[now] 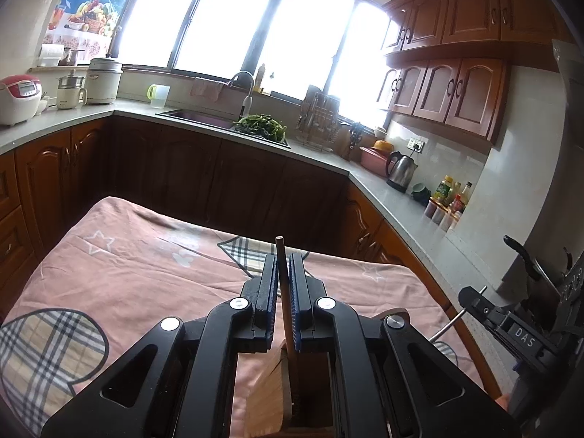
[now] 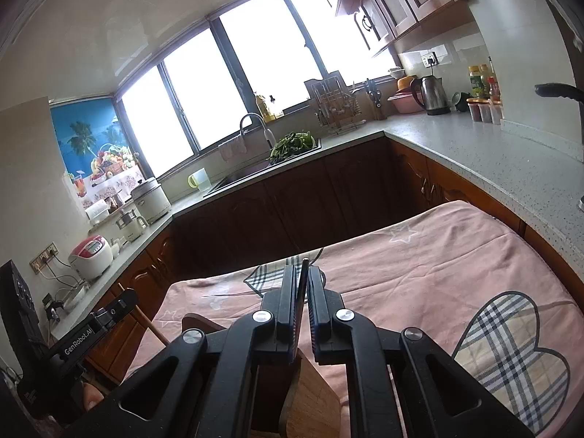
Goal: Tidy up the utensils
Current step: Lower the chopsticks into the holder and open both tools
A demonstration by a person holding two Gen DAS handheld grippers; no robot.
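Blown-out windows [image 1: 233,22], dim cabinets [image 1: 226,175], fisheye-warped edges

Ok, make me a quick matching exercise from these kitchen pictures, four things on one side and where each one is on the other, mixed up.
Things:
1. kettle
2. rice cooker
3. green vegetables
4. brown stick

Places:
A. by the sink
B. between the left hand-held gripper pads
C. left end of the counter
D. right counter, near the bottles

Pairs: 1-D, 2-C, 3-A, 4-B

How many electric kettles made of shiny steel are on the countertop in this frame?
1. The steel kettle stands on the right-hand counter beside the pink basin, under the wall socket; the right wrist view shows the same one. Others may be hidden.
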